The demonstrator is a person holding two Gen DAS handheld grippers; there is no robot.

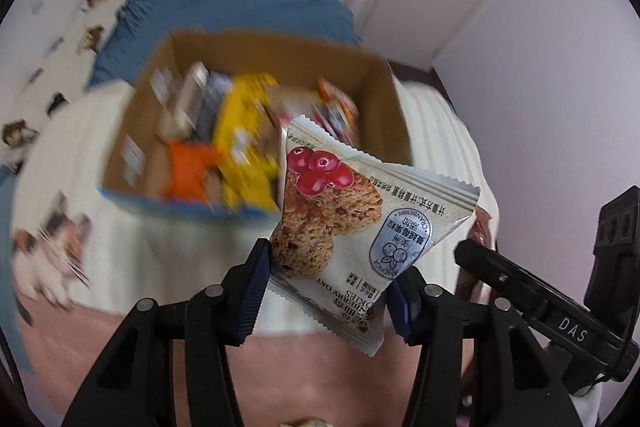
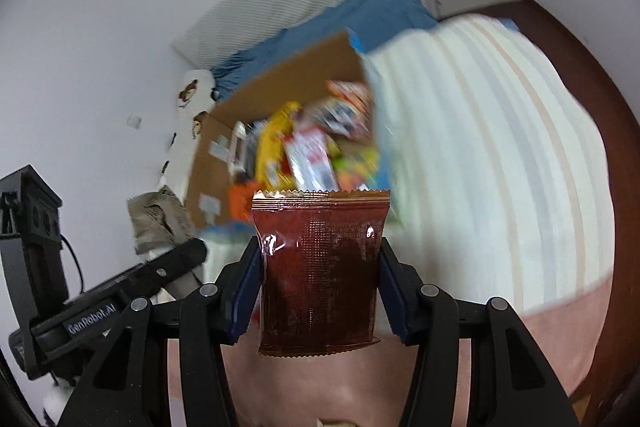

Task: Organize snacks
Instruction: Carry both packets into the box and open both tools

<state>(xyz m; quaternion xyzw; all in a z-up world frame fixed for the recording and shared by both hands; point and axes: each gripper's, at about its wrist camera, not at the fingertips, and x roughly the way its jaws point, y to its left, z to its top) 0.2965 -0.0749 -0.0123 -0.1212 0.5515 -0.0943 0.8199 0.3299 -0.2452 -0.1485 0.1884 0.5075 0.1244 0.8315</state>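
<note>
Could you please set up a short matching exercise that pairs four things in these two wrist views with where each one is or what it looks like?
Things:
1. cranberry oat cookie packet
2. dark red packet
3. cardboard box
4. blue cloth

Descriptions:
A. lies behind the box, below the white headboard
B. open-topped, filled with mixed snack packets
C. clamped in the right gripper
D. clamped in the left gripper

Pairs: 1-D, 2-C, 3-B, 4-A
</note>
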